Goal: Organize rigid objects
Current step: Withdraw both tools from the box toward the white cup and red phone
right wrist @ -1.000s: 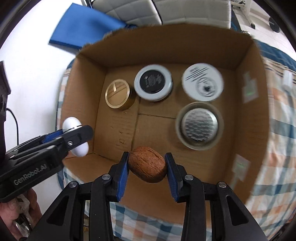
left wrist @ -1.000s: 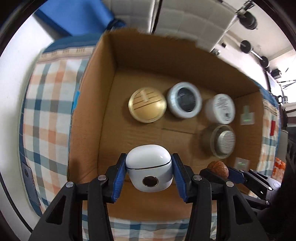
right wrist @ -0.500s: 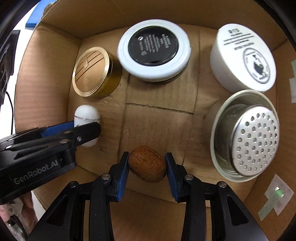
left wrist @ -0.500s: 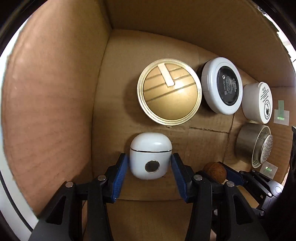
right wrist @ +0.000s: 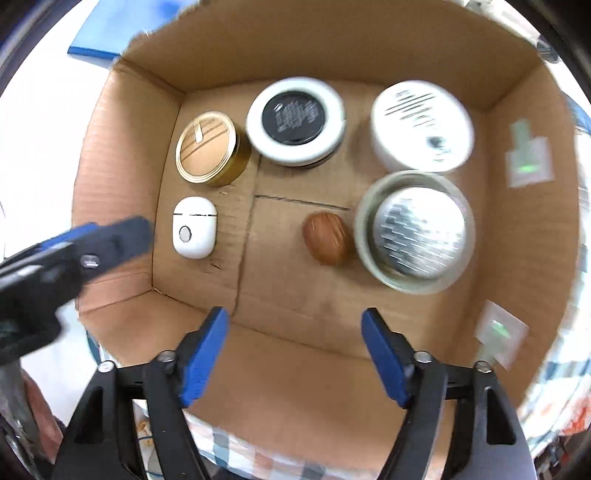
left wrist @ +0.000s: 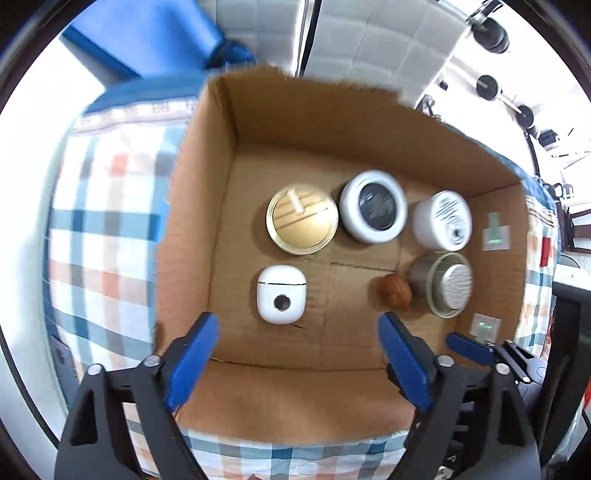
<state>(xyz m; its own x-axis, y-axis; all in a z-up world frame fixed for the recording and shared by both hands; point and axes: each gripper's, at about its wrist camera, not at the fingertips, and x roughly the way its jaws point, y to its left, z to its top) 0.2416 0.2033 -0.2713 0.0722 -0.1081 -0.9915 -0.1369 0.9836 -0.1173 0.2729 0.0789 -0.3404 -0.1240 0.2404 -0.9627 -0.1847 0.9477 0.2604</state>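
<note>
A white earbud case (left wrist: 281, 294) lies on the floor of the cardboard box (left wrist: 192, 206), below a gold tin (left wrist: 302, 220). It also shows in the right wrist view (right wrist: 194, 227). A brown walnut (left wrist: 396, 292) lies beside a steel strainer cup (left wrist: 445, 283); the walnut (right wrist: 327, 238) also shows in the right wrist view. My left gripper (left wrist: 295, 363) is open and empty above the box's near wall. My right gripper (right wrist: 295, 356) is open and empty, also above the near wall.
A white-rimmed black-lid jar (right wrist: 295, 120) and a white jar (right wrist: 422, 127) stand in the back row. The box (right wrist: 122, 177) sits on a checked cloth (left wrist: 99, 206). A blue folder (left wrist: 147, 33) lies behind. The left gripper's arm (right wrist: 66, 254) reaches in at the left.
Both grippers opened, letting go of the earbud case and the walnut on the box floor, and pulled up and back out of the box.
</note>
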